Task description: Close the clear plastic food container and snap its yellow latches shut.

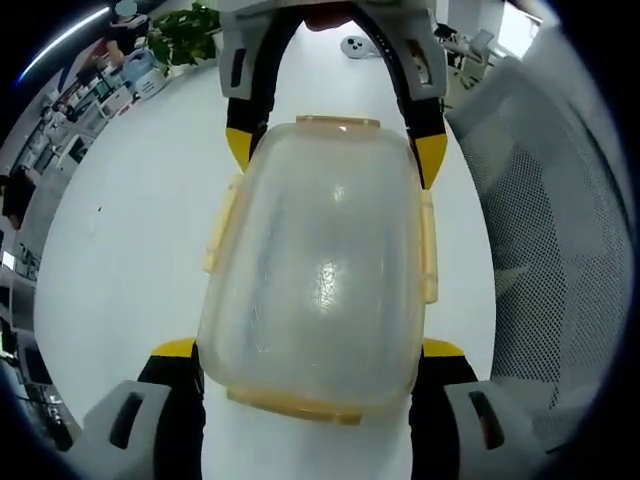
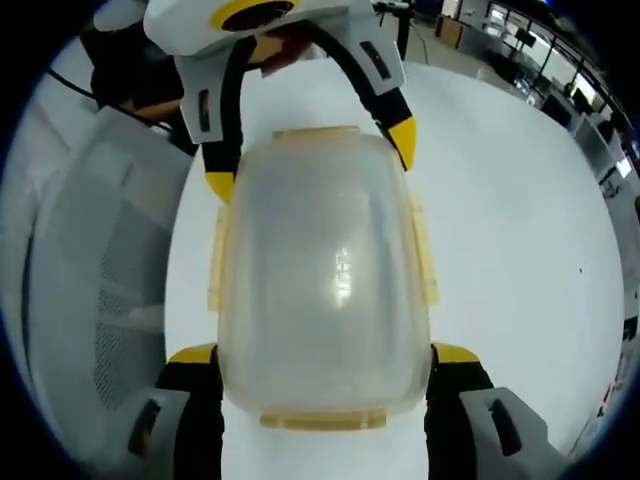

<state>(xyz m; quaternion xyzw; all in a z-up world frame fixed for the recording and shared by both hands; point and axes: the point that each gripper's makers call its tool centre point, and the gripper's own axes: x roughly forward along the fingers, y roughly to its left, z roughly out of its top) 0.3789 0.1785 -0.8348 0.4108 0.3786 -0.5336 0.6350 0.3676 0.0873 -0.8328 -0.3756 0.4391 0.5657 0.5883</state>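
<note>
- A clear plastic container [image 1: 318,270] lay on a white desk [image 1: 130,250] with its lid already seated, framed at opposite ends by two hand-held tools.
- In the left gripper view, the left tool [image 1: 310,355] stood wide open, its yellow-tipped jaws set either side of the container's near end, close to the walls; whether they touched could not be told.
- The right tool [image 1: 335,150] met the far end in the same view, its jaws spread wide around the corners there and holding nothing.
- The right gripper view showed the mirror arrangement: the right tool [image 2: 325,360] open about its own end, the left tool [image 2: 305,155] straddling the opposite one.
- Yellow latches [image 1: 428,245] ran along both long sides and both short ends; the side flaps appeared to stand slightly out from the walls, suggesting they were not yet snapped, though the blur of the plastic left this uncertain.
- The container sat well inside the desk, nearer the edge bordered by a grey mesh panel [image 1: 545,240].
- Judged from this, the closing step looked done and the latching step was in hand.
- The next move likely called for one tool to steady the box while the other pressed a flap down until it clicked.
</note>
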